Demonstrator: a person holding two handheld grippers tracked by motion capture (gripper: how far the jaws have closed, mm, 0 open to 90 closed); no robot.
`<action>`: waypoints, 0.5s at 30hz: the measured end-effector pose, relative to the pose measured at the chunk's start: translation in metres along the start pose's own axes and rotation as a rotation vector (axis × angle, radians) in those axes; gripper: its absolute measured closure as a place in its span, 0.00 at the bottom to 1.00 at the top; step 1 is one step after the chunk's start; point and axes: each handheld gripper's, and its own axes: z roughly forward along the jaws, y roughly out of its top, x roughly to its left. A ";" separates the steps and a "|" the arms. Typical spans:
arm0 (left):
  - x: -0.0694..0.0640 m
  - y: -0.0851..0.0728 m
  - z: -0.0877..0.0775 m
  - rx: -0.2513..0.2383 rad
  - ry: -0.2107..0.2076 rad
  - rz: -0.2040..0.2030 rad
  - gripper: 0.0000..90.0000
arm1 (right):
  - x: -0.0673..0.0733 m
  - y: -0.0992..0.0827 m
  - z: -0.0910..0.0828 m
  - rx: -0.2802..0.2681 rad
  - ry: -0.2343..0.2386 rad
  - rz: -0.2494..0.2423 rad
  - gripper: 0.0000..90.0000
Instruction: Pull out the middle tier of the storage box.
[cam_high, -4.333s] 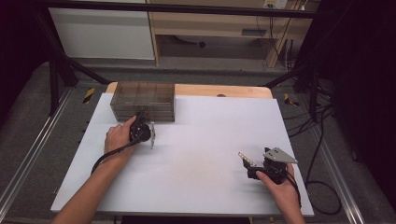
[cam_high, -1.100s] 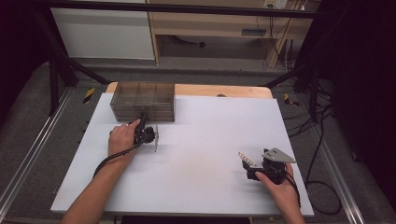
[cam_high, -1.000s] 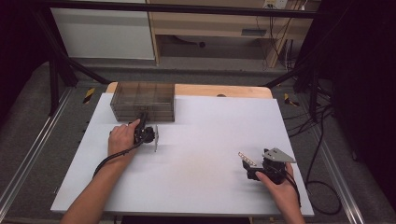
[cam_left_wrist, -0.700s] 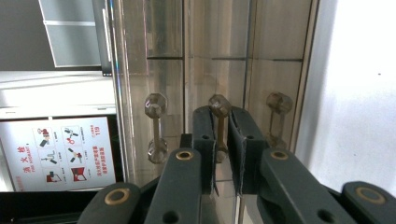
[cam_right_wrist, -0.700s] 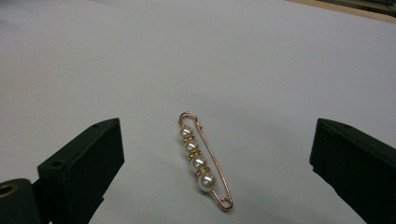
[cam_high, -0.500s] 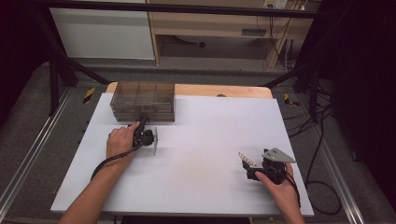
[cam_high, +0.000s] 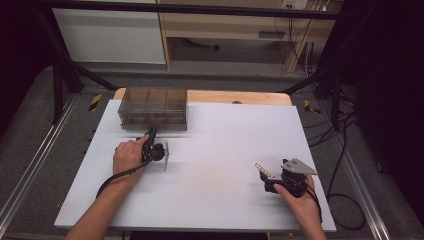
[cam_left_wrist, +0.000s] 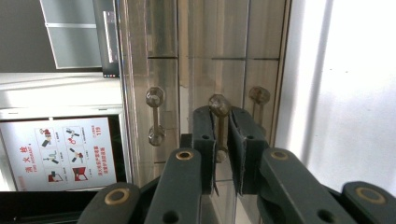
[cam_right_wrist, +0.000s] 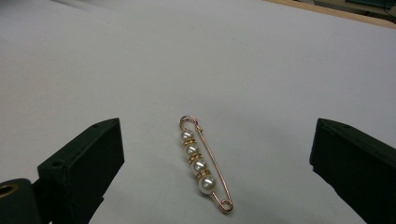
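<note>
Two grippers are at work on the white table (cam_high: 210, 150). The left gripper (cam_high: 152, 145) has crept a little closer to the clear drawer box (cam_high: 152, 107) at the far left of the table than it was a few seconds ago, and in the left gripper view its jaws are closed on the middle drawer handle (cam_left_wrist: 219, 109), with two more handles to either side. The box front looks flush, so I judge the drawer is gripped but not yet pulled out; the pull toward the person comes next.

The right gripper (cam_high: 270, 177) has not moved. Its jaws stand wide apart and empty, resting low over the pearl brooch pin (cam_right_wrist: 201, 163), which lies flat on the table between them, untouched. It seems to wait for an open drawer to drop into.
</note>
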 end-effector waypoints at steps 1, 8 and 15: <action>0.000 0.000 -0.001 -0.002 -0.001 -0.004 0.91 | 0.000 0.000 0.000 0.000 0.000 0.000 0.04; -0.001 0.001 -0.008 -0.003 -0.003 -0.001 0.91 | 0.000 0.000 0.000 -0.001 0.002 0.002 0.04; -0.003 0.001 -0.015 -0.004 -0.004 0.007 0.91 | 0.001 0.001 -0.001 -0.006 0.007 -0.002 0.04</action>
